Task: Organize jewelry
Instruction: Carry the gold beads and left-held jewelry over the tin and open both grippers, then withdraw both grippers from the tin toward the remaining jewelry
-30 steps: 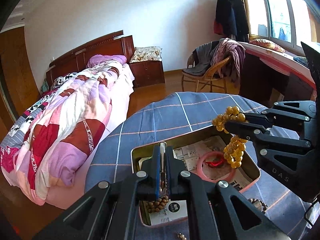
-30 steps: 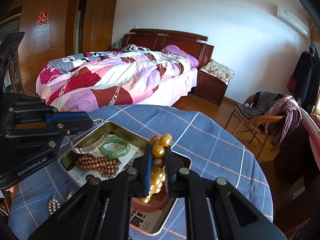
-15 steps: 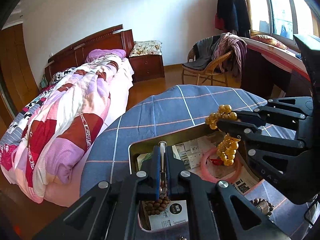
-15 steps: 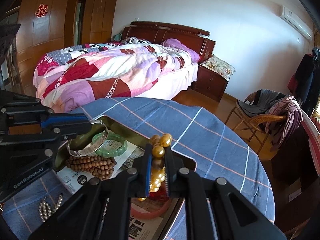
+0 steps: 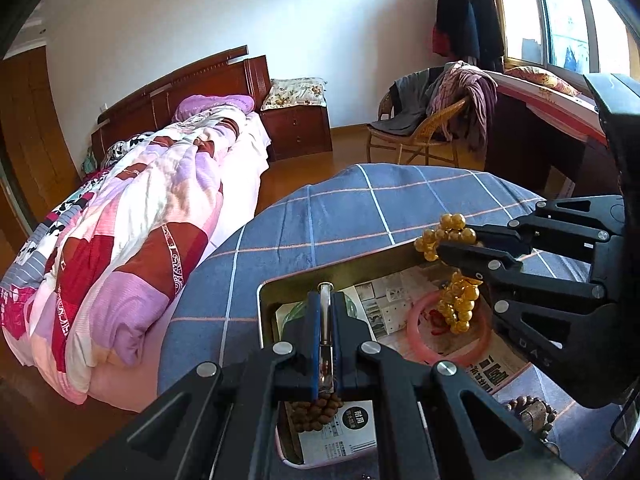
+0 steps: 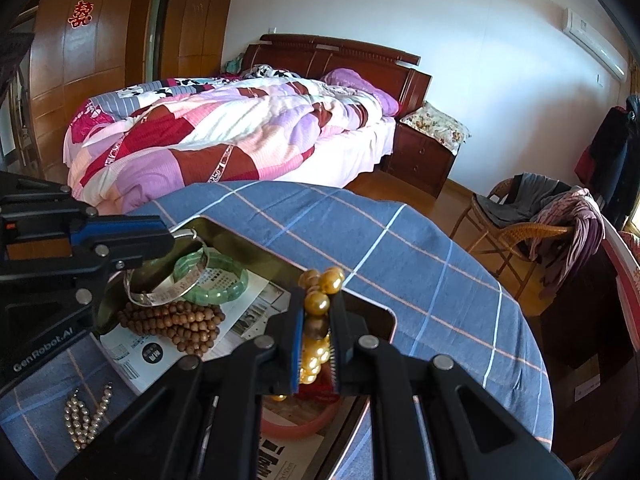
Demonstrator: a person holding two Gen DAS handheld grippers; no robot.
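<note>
Two grippers are working over a tin (image 5: 267, 312) that is sitting on a table (image 5: 344, 208) with a blue checked cloth. The left gripper (image 5: 325, 320) is pinching a silver bangle (image 6: 168, 286) between its closed fingers; the bangle is hanging tilted inside the tin, and its lower edge is resting on or just above the wooden beads (image 6: 176, 322), I cannot tell which. A green bangle (image 6: 224, 280) is lying beside it on the printed paper (image 6: 248, 312) that is lining the tin. The right gripper (image 6: 316, 334) is clamping a gold bead string (image 5: 458, 304). Some beads are bunching above the fingers and the rest is dangling down over a pink bangle (image 5: 472, 354), which is lying on the paper in the other end of the tin. Something red (image 5: 438, 317) is lying inside the pink ring. Outside the tin, a pearl string (image 6: 82, 416) is lying on the cloth near the left gripper, and another wooden bracelet (image 5: 530, 414) is lying on the cloth under the right gripper. A bed (image 6: 224, 132) and a wicker chair (image 6: 520, 236) are standing behind the table.
</note>
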